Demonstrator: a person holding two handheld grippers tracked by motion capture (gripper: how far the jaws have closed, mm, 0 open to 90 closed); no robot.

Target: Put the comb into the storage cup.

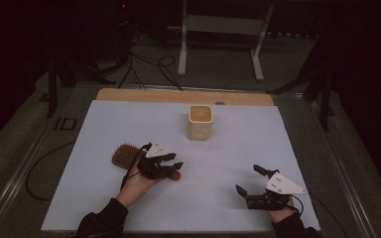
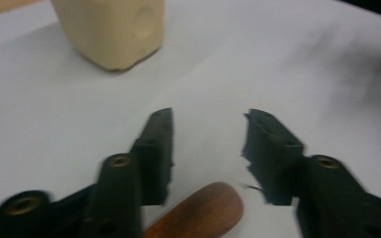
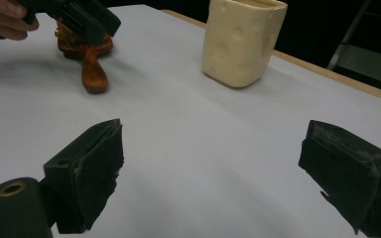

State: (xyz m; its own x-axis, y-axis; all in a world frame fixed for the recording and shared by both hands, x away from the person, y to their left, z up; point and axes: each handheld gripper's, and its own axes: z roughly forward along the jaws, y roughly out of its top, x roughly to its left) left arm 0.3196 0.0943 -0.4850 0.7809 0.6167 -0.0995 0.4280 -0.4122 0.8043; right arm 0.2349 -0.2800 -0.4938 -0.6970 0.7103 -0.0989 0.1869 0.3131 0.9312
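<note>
Nearest the camera in the high view, lower right of the frame, the right tool [image 1: 250,181] sits low over the white table [image 1: 228,148] with its jaws spread wide and nothing between them, so it's released. In the right gripper view those two black jaws stand far apart at the bottom corners, over bare table.

A bit further in, left of centre, the left tool [image 1: 173,164] is down over the wooden hairbrush [image 1: 125,154]. The brush lies flat on the table, bristle head toward the left, handle pointing right and running under the tool. In the left gripper view the rounded brown end of the handle [image 2: 203,210] sits low between the jaws, with a visible gap on each side, so the pads aren't pressing on it yet.

Farthest back, upper middle of the frame, a cream-coloured cup [image 1: 200,121] stands upright, well apart from both tools.
</note>
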